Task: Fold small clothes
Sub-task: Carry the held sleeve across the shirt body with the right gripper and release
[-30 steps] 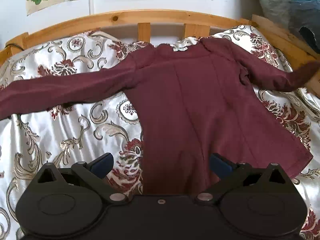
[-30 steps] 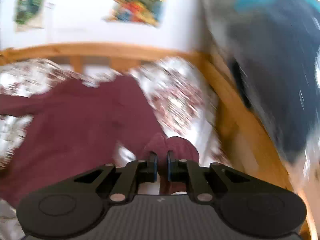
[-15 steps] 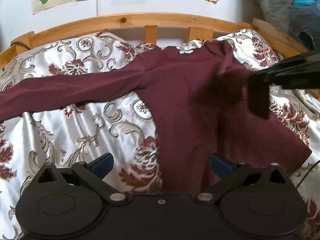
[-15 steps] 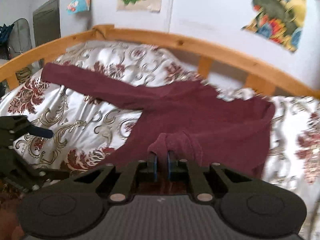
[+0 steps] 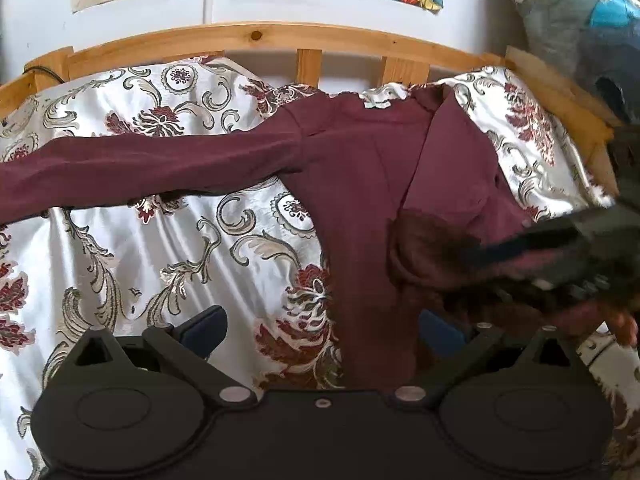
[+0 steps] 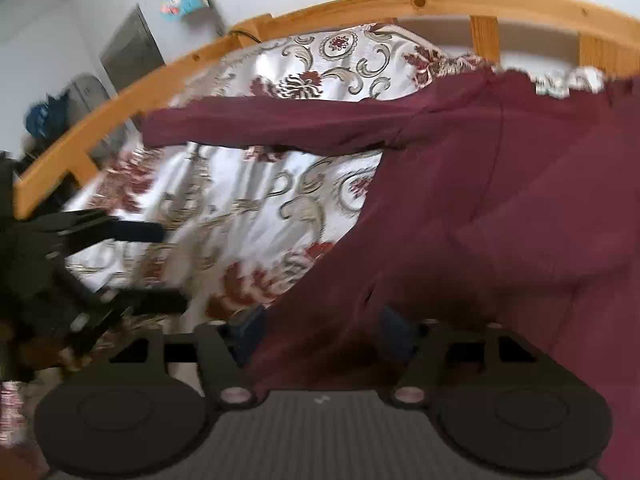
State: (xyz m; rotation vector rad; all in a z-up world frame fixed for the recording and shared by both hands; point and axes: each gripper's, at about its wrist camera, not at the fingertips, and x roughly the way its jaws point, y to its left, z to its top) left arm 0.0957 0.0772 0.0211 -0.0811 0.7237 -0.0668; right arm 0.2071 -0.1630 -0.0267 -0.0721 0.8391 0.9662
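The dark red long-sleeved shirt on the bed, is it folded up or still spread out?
Partly folded. On the dark red long-sleeved shirt, one sleeve lies folded across its body, while the other sleeve stretches straight out over the flowery white bedspread.

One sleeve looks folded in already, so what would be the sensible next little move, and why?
Probably take the left gripper toward the outstretched sleeve. It lies flat on the bedspread, unfolded, while the other sleeve lies across the shirt's body.
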